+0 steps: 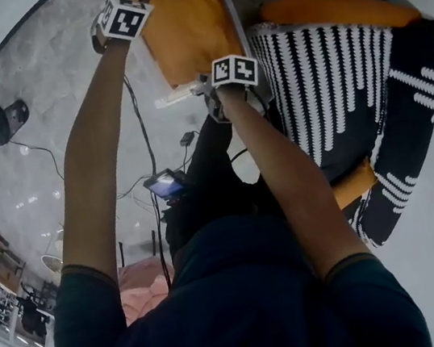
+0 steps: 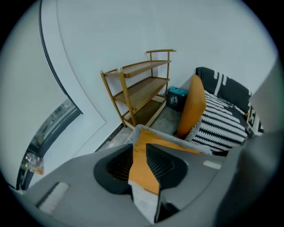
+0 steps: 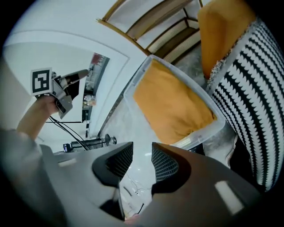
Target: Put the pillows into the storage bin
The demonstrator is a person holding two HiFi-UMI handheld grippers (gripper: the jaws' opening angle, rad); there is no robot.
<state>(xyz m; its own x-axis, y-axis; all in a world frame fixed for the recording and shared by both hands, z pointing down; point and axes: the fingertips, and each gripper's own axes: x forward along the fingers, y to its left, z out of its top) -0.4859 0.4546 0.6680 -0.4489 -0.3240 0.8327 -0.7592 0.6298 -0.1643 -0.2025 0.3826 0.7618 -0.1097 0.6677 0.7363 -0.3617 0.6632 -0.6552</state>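
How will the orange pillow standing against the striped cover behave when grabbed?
Probably soft: the orange pillow bulges and leans on the striped cover. Likely light for its bulk. Standing on edge, it may topple if pushed.

Grey marbled floor (image 1: pixel 45 65); on it a clear storage bin (image 3: pixel 202 135), wooden shelf (image 2: pixel 142 88), round black stand (image 1: pixel 0 121).

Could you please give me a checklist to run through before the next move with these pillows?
1. First orange pillow lies inside the storage bin: ok.
2. Right claw empty, jaws apart: ok.
3. Left claw clear of that pillow: cannot tell; orange fabric fills its gap.
4. Second orange pillow in the bin: not ok; it stands outside, against the striped cushion.
5. Room left in the bin: cannot tell.
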